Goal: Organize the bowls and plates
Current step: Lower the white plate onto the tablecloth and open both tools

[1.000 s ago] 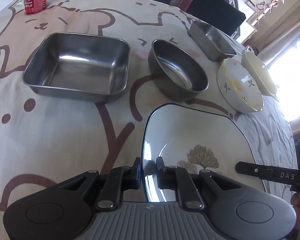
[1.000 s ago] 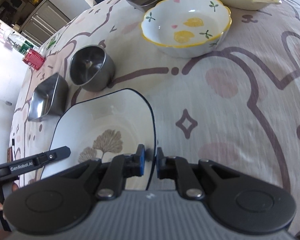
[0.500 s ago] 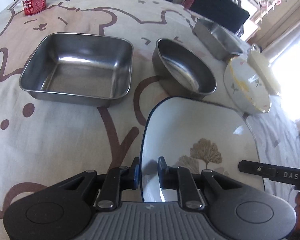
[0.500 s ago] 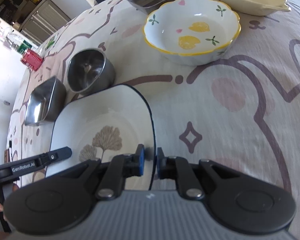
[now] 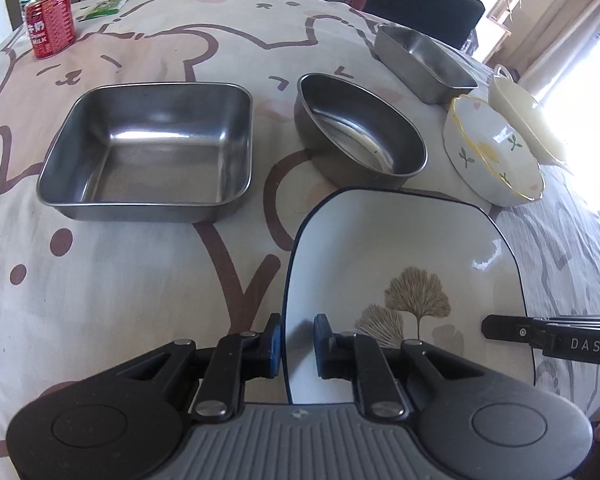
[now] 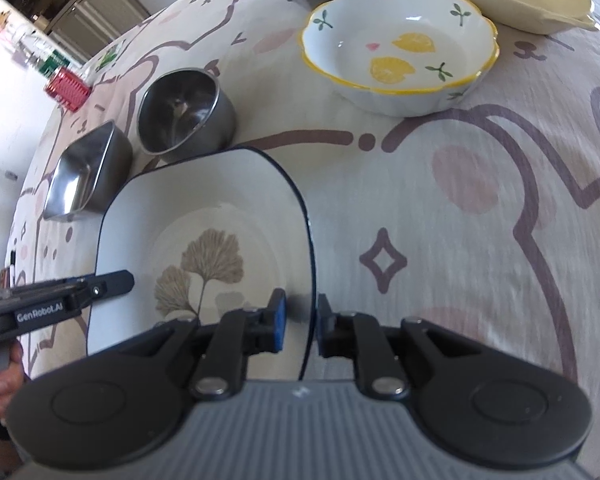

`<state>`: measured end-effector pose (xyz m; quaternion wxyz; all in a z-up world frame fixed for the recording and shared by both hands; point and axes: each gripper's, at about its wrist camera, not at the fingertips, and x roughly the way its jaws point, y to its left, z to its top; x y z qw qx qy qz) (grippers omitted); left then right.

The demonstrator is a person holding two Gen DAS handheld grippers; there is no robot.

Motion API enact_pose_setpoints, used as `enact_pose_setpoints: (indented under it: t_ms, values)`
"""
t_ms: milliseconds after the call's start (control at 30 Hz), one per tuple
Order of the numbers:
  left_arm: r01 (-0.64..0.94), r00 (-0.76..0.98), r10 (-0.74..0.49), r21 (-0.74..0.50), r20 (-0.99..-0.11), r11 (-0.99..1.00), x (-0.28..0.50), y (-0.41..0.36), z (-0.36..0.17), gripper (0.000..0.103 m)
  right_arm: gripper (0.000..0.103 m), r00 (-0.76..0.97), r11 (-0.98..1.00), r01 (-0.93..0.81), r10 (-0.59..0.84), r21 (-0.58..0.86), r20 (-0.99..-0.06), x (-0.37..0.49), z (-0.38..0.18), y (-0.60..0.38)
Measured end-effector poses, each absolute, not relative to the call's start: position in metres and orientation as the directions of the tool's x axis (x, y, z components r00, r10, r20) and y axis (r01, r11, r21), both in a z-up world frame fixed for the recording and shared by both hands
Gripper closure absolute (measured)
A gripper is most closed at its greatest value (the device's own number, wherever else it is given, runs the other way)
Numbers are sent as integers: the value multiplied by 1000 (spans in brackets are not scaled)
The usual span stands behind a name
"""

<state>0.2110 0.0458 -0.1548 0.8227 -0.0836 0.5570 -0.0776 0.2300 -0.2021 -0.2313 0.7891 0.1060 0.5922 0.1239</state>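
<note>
1. Left wrist view, going left to right with the square plate as our landmark. Far beyond it to the left is a red can. Nearer, beyond its left edge, lies the square steel tray. Just past its far edge sits the round steel bowl. Beyond its right corner are the oblong steel tray, the floral bowl and the cream dish.
2. The plate lies nearest us, over the patterned tablecloth. We cannot tell whether it rests on the cloth or is just clear of it.
3. The left gripper straddles the plate's left rim. Its jaws are narrowed to a slim gap and, as we read it, pinch the rim.
4. The right gripper does the same on the opposite rim, with one pad inside and one outside.
5. Handling, our judgement: the plate is glazed ceramic, so stiff, fairly heavy, slick under the pads and chip-prone. We would keep it level and hold both rims at mid-edge, never at a corner.
6. The steel pieces should be lighter and tougher. The floral bowl's wavy rim offers a poorer grip.
</note>
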Motion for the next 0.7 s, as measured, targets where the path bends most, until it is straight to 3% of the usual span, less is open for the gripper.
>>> enact_pose_setpoints:
  t_ms: [567,700]
  values:
    - [97,339,-213,-191,-916,977,206,40,-156,79,85,273,953,-139,298,269,-915,225,-227,-199]
    - [109,329,-200,-174,-923,979,205,38,-157,67,73,291,960,-167,268,227,-918,221,-226,-196]
